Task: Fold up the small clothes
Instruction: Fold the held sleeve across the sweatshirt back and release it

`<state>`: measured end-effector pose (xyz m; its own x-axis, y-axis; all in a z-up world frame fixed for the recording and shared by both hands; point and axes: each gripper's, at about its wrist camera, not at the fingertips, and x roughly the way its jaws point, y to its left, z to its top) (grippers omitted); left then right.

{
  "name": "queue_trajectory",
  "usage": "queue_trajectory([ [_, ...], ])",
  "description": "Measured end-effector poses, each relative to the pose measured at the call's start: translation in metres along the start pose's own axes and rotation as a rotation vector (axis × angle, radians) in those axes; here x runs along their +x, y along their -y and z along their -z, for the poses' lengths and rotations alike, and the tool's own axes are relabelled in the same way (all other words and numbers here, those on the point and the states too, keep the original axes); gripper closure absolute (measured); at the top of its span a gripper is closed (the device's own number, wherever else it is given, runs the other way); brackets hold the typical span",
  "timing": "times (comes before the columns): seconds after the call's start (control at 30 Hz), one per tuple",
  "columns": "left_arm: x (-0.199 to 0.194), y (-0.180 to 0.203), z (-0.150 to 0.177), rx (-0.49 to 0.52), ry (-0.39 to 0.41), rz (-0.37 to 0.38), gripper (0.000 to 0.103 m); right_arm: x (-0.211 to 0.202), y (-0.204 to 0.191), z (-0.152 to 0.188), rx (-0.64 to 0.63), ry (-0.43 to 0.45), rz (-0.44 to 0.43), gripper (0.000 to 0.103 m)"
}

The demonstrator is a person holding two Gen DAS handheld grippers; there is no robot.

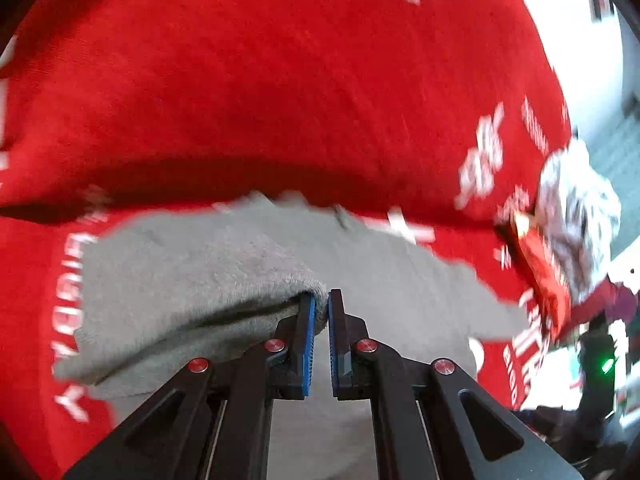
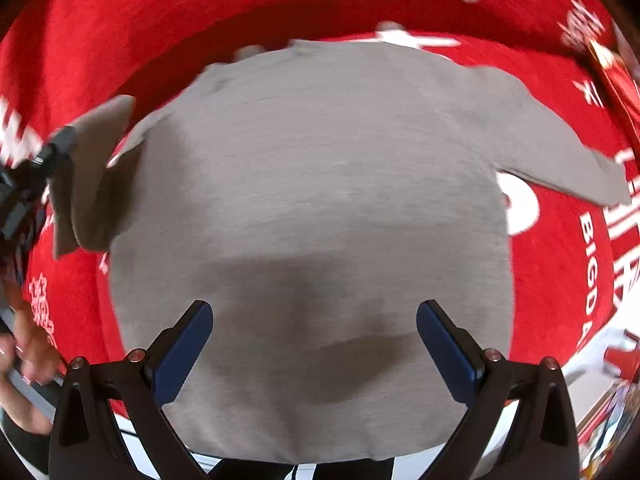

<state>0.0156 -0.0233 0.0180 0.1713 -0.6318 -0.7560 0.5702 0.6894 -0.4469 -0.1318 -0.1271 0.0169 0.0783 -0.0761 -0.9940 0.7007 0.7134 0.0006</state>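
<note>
- We judge the fold as only just begun: the grey top (image 2: 312, 208) lies mostly flat, front down or up we cannot tell, in the middle of the red blanket (image 2: 160, 20).
- One sleeve (image 2: 96, 176) is lifted off the red blanket at the top's left side in the right wrist view, pinched at its cuff; the other sleeve (image 2: 560, 160) lies spread out flat on the blanket, unfolded.
- Our left gripper (image 1: 321, 312) has its jaws closed tight on the cuff edge of the lifted sleeve, with the cloth bunched between the blue pads.
- Our right gripper (image 2: 314, 340) hangs above the lower body of the top with its jaws spread wide and nothing between them.
- Left to do, as we read it: lay this sleeve across the body, do the same with the far sleeve, then fold the body over.
- The top is soft, fuzzy fleece-like knit, limp enough to drape and crease where it is held.
- The red blanket is plush with white printed lettering and snowflake-like shapes.
- A crumpled patterned grey-white cloth (image 1: 576, 216) sits at the blanket's far edge, well apart from the top.
</note>
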Motion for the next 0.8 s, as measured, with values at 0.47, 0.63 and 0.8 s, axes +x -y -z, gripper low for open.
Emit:
queue_trajectory([
  [0.47, 0.012, -0.010, 0.028, -0.050, -0.142, -0.219, 0.016, 0.017, 0.028, -0.058, -0.102, 0.005, -0.010, 0.001],
  [0.63, -0.042, -0.053, 0.029, -0.076, -0.133, -0.347, 0.016, -0.001, -0.039, -0.066, -0.375, 0.139, -0.061, 0.001],
  [0.8, -0.078, -0.131, 0.029, -0.232, -0.142, -0.463, 0.016, 0.010, -0.116, -0.056, -0.659, 0.182, -0.070, 0.001],
])
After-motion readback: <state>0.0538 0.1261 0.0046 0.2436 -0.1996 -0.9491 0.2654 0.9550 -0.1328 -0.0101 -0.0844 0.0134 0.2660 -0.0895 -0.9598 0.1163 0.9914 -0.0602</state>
